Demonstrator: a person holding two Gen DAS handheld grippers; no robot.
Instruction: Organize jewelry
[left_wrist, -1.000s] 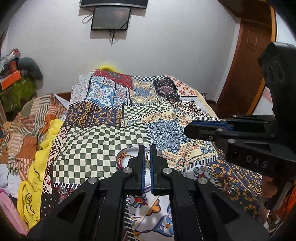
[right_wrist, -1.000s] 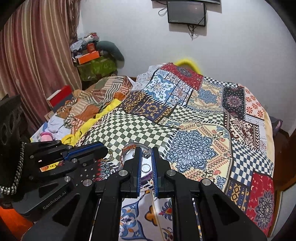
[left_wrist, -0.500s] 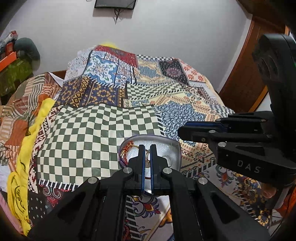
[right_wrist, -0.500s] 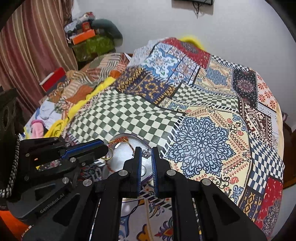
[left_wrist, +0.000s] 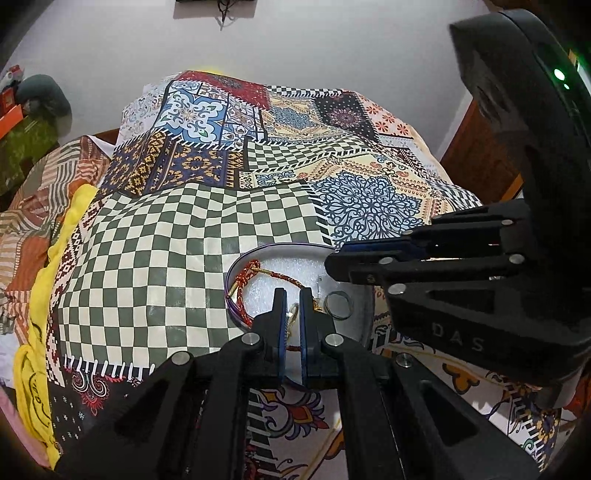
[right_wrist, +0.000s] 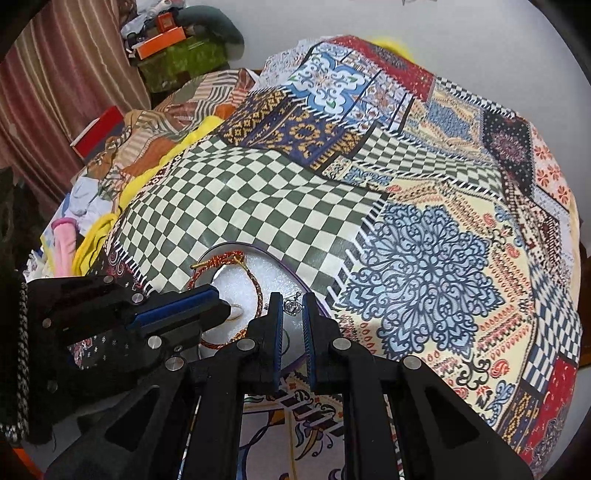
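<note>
Both grippers hover over the bed (left_wrist: 177, 266), right above the round white-lined tray (left_wrist: 273, 254) on the patchwork cover. The left gripper (left_wrist: 291, 314) has its jaws closed on a thin gold piece (left_wrist: 293, 312), possibly an earring or hoop, though it is too small to be sure. The right gripper (right_wrist: 293, 306) has its jaws pinched on a small silver crown-shaped ring (right_wrist: 293, 305) at the tips. In the tray, a red-and-gold braided cord (left_wrist: 280, 275) curls from about nine o'clock toward the centre, and a plain grey ring (left_wrist: 338, 303) sits near three o'clock. This looks like the placing step: two pieces over the tray. Next, each needs a bare patch of lining clear of the cord, then a gentle release, low enough that nothing bounces out.
</note>
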